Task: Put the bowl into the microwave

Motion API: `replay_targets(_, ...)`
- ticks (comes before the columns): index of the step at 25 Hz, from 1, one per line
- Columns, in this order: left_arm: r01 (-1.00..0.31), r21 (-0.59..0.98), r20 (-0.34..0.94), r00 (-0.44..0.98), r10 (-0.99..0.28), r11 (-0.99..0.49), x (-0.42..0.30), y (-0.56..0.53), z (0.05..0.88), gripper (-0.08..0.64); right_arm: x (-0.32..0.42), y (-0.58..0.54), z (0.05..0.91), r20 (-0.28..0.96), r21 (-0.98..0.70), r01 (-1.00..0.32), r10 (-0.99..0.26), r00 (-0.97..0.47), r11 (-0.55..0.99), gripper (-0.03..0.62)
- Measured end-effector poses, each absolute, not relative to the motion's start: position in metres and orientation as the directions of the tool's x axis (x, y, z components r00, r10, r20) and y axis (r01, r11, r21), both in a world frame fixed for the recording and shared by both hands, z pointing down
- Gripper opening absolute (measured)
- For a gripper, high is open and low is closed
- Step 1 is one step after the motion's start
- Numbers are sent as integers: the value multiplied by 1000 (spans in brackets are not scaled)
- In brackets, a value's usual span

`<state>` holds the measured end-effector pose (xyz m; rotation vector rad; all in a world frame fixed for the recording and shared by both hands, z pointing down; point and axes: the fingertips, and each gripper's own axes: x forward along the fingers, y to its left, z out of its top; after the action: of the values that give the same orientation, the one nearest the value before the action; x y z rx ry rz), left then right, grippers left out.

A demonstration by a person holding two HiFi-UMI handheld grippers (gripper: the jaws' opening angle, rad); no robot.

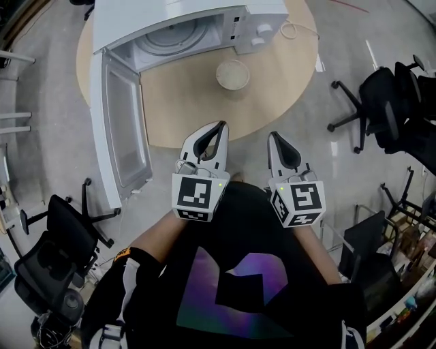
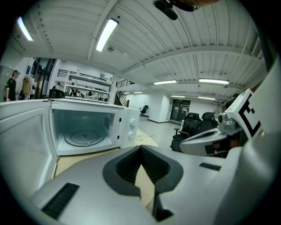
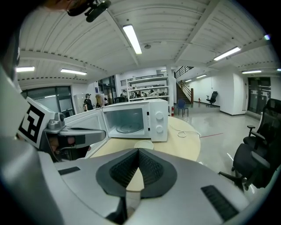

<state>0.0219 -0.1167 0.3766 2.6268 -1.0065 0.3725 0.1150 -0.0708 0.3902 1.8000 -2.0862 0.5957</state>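
head view: round pale-wood table (image 1: 272, 88) carries a boxy white microwave (image 1: 204, 13). its door (image 1: 126, 123) is swung fully open to the left, reaching out past the table edge. glass turntable (image 1: 170, 37) shows in the cavity. bowl (image 1: 233, 74), round, cream and matte, sits on the table just in front of the microwave's control-panel side, outside the cavity. a looped white cable (image 1: 294, 30) lies right of the microwave. black wheeled office chairs (image 1: 392, 102) stand on the glossy grey floor (image 1: 381, 41). left gripper (image 1: 220, 127) and right gripper (image 1: 274, 136) hang side by side at the table's near edge, well apart from the bowl, with only bare tabletop between. each gripper's jaws are together at the tips, ribbed dark pads meeting, holding nothing.
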Motion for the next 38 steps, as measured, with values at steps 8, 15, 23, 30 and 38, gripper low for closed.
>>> replay_targets(8,-691,212,343,715,-609,-691,2,-146,383,48,109,-101,390,518,-77,-991,-845,-130,105,15)
replay_targets(15,-701,235,326,709,-625,-673,-10,-163,382,48,107,-119,389,533,-71,-994,-839,-113,88,15)
replay_targets(23,-755,247,326,655,-681,-608,-24,-185,383,48,106,-146,395,554,-94,-987,-816,-161,131,15)
replay_targets(30,-819,230,341,574,-744,-526,-26,-210,381,48,117,-184,405,559,-139,-972,-795,-235,189,15)
replay_targets(38,-862,186,387,505,-771,-471,-5,-230,389,48,135,-218,420,571,-180,-947,-756,-321,265,15)
